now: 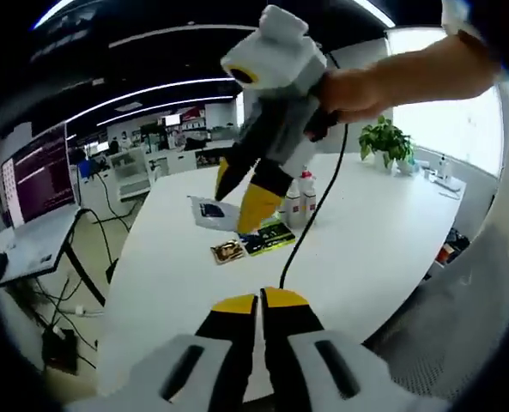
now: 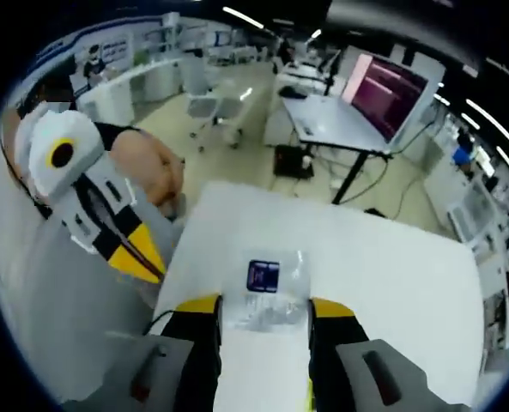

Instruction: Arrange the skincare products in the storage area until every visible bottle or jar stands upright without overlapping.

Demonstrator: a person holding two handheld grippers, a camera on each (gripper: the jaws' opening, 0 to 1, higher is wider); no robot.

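Clear plastic pouch (image 2: 267, 296) sits between my right hand-held gripper (image 2: 265, 313)'s wide-open jaws; it could crumple or slip. My left hand-held gripper (image 1: 260, 302) is closed, empty. The bottles (image 1: 300, 199) stand at 12 o'clock on the white worktop (image 1: 383, 249), easy to knock over.

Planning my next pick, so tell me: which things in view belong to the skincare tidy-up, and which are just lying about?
Job in hand:
- white bottles, upright on the table
- clear pouch, between the open jaws of the right tool
- flat packets, probably samples

Lying about:
- potted plant
- monitor
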